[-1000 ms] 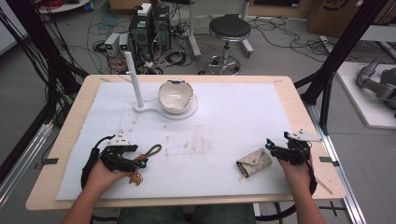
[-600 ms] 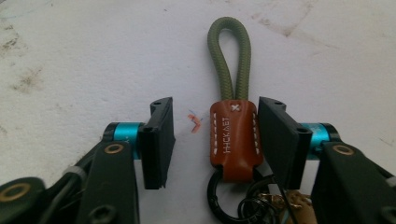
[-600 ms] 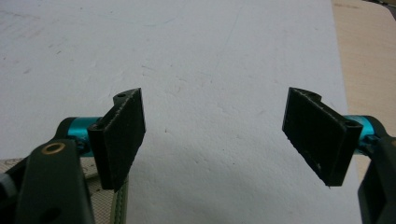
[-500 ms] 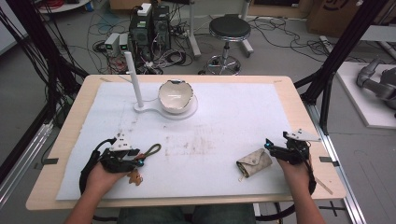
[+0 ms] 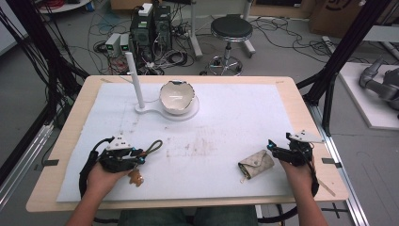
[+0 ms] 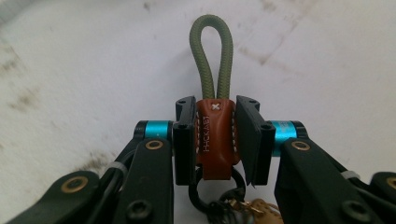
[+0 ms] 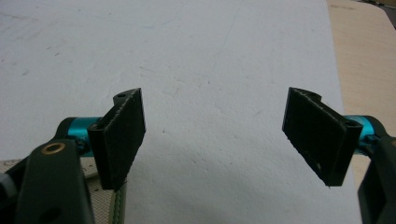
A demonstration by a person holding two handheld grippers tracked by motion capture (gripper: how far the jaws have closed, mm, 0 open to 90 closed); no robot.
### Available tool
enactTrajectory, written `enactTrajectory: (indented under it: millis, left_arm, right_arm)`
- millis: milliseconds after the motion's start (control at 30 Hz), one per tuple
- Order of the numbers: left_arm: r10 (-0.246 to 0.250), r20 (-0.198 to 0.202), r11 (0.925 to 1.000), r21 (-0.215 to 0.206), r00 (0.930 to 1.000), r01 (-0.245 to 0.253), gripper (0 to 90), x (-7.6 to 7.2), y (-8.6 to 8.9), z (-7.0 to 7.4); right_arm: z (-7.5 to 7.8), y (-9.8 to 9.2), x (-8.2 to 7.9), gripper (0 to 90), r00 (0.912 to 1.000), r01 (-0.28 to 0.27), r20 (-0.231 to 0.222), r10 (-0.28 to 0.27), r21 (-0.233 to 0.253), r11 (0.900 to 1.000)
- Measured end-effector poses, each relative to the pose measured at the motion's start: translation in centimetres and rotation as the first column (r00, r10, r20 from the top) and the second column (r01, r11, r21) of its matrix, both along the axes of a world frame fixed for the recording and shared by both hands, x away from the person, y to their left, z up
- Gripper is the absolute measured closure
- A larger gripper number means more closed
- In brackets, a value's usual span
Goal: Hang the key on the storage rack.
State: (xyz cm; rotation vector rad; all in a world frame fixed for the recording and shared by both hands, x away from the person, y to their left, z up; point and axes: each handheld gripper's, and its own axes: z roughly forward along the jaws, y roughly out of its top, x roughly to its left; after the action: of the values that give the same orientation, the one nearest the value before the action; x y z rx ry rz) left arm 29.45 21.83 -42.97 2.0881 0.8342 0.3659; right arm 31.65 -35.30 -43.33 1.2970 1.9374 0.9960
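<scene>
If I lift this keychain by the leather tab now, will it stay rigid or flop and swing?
Likely floppy. The left hand-held gripper clamps only the brown leather tab; the green cord loop is soft rope and may droop. The black ring and tan charm hang loosely below, so they will probably dangle and swing. It looks light.

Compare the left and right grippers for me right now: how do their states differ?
The left gripper has its fingers closed on the brown leather keychain; the right gripper stands wide open, holding nothing. The left lies over its item; the right sits beside the beige wallet, at its right edge. Both are hand-held, low over the white mat.
</scene>
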Motion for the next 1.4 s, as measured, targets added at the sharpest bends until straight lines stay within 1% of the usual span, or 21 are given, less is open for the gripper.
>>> enactTrajectory:
  millis: [100,167,200,300,400,467,500,533,600,633,667,733,767,833,900,967,1100,1200,1267,1367,1400]
  left_arm:
    - [0.033,0.037,0.9984,-0.047,0.9988,-0.031,69.2,-0.1,0.4,1.0]
    - [0.059,0.058,0.9945,-0.09,0.9966,-0.053,69.2,0.0,0.8,1.9]
    - [0.067,0.072,0.9933,-0.099,0.9952,-0.06,69.2,0.1,0.9,2.3]
    - [0.101,0.13,0.9873,-0.135,0.9864,-0.084,69.2,0.6,1.3,4.0]
    - [0.124,0.179,0.9843,-0.146,0.976,-0.099,69.3,1.0,1.4,5.6]
    - [0.145,0.22,0.9813,-0.157,0.9648,-0.111,69.2,1.3,1.5,6.9]
    - [0.15,0.231,0.9806,-0.159,0.9613,-0.115,69.3,1.5,1.6,7.3]
    - [0.164,0.247,0.9784,-0.164,0.9551,-0.126,69.3,1.7,1.7,7.9]
    - [0.183,0.267,0.9761,-0.164,0.9461,-0.142,69.3,2.2,1.8,8.8]
    - [0.199,0.283,0.9737,-0.166,0.9382,-0.156,69.3,2.6,1.9,9.4]
    - [0.213,0.293,0.9712,-0.168,0.932,-0.169,69.3,2.9,2.0,9.9]
    - [0.239,0.307,0.9653,-0.178,0.9214,-0.191,69.2,3.7,2.3,10.8]
    - [0.259,0.313,0.9596,-0.191,0.9138,-0.207,69.2,4.1,2.4,11.2]
    - [0.295,0.31,0.9491,-0.205,0.9039,-0.239,69.1,4.9,2.8,11.8]
    - [0.315,0.317,0.9437,-0.206,0.8947,-0.259,69.2,5.5,3.0,12.4]
    - [0.328,0.322,0.9398,-0.206,0.888,-0.273,69.2,6.0,3.2,12.8]
    - [0.351,0.321,0.933,-0.199,0.8795,-0.3,69.2,6.6,3.5,12.9]
    - [0.359,0.312,0.9312,-0.183,0.8796,-0.316,69.2,7.0,3.6,12.6]
    - [0.36,0.311,0.9315,-0.175,0.8799,-0.319,69.2,7.2,3.5,12.5]
    - [0.368,0.311,0.9289,-0.166,0.8765,-0.331,69.2,7.5,3.5,12.3]
    - [0.37,0.308,0.9282,-0.165,0.8765,-0.333,69.2,7.6,3.5,12.3]
  right_arm:
    - [0.0,0.0,0.0,21.7,1.0,0.001,-0.002,-0.001,0.0,1.0]
    - [0.0,0.1,-0.1,21.7,1.0,0.0,0.0,0.0,-0.002,1.0]
    - [0.0,0.1,-0.1,21.7,1.0,0.0,0.0,0.0,-0.002,1.0]
    - [0.0,0.1,-0.1,21.8,1.0,0.0,0.0,0.0,-0.001,1.0]
    - [-0.1,0.2,0.0,21.7,1.0,0.0,-0.002,0.0,-0.004,1.0]
    - [-0.1,0.2,0.1,21.7,1.0,0.0,0.0,0.0,-0.005,1.0]
    - [0.0,0.2,0.1,21.7,1.0,0.001,0.0,-0.001,-0.006,1.0]
    - [0.0,0.2,0.0,21.7,1.0,0.003,-0.002,-0.003,-0.002,1.0]
    - [0.0,0.2,0.0,21.7,1.0,0.006,-0.004,-0.006,0.001,1.0]
    - [0.0,0.1,0.0,21.8,1.0,0.006,-0.003,-0.006,0.0,1.0]
    - [-0.1,0.0,0.0,21.7,1.0,0.009,-0.002,-0.009,-0.002,1.0]
    - [-0.1,0.0,-0.1,21.7,0.9999,0.013,-0.003,-0.013,0.005,1.0]
    - [-0.1,0.0,-0.1,21.7,0.9999,0.015,-0.002,-0.015,0.004,1.0]
    - [-0.1,-0.1,0.0,21.7,0.9999,0.015,-0.001,-0.015,0.003,1.0]
    - [-0.1,-0.1,0.0,21.7,0.9998,0.017,-0.003,-0.017,0.005,1.0]
    - [-0.1,-0.1,0.1,21.7,0.9998,0.017,-0.003,-0.017,0.005,1.0]
    - [-0.1,-0.1,0.0,21.7,0.9998,0.018,-0.003,-0.018,0.006,1.0]
    - [-0.1,-0.1,0.0,21.7,0.9998,0.018,-0.004,-0.018,0.006,1.0]
    - [-0.1,-0.1,0.0,21.7,0.9998,0.017,-0.004,-0.017,0.004,1.0]
    - [-0.1,-0.1,0.0,21.7,0.9999,0.014,-0.006,-0.014,0.006,1.0]
    - [-0.1,0.0,0.0,21.7,0.9999,0.015,-0.006,-0.015,0.005,1.0]
